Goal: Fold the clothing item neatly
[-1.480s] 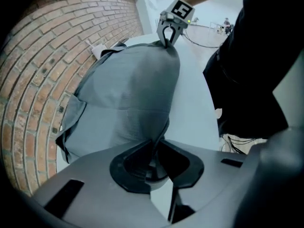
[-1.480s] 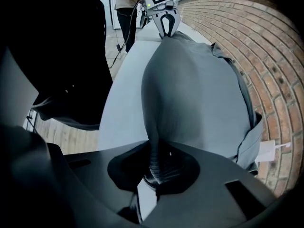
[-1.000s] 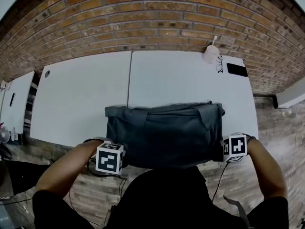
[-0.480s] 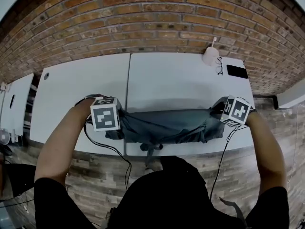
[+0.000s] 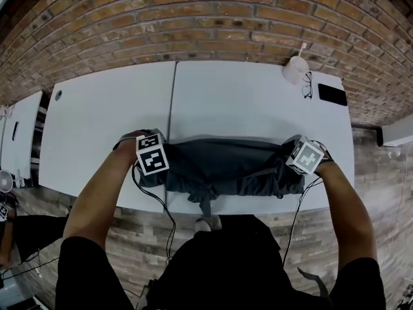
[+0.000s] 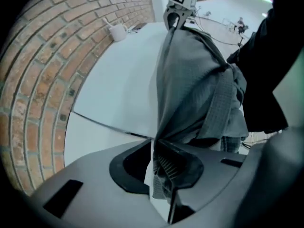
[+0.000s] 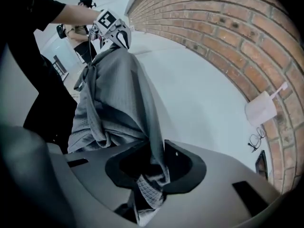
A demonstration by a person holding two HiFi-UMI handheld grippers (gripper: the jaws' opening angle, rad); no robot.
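Note:
A grey garment (image 5: 226, 170) lies stretched in a band along the front edge of the white table (image 5: 245, 102), and a strip of it hangs over that edge. My left gripper (image 5: 150, 168) points down at its left end, shut on a pinch of the cloth (image 6: 194, 80). My right gripper (image 5: 298, 163) holds the right end. Its jaws have just been opening a little, but cloth (image 7: 114, 94) still sits pinched between them. Each gripper view shows the fabric running taut from my own jaws to the other gripper, the right one (image 6: 180, 4) and the left one (image 7: 114, 27).
A brick wall (image 5: 193, 18) runs behind the table. At the table's far right corner stand a white cup-like object (image 5: 295, 70), a pair of glasses (image 5: 307, 84) and a black phone (image 5: 332, 94). A second white table (image 5: 90, 121) adjoins on the left.
Both grippers swung from below the table's front edge up over the table, carrying the hanging garment, then sank. The garment now lies bunched along the front edge.

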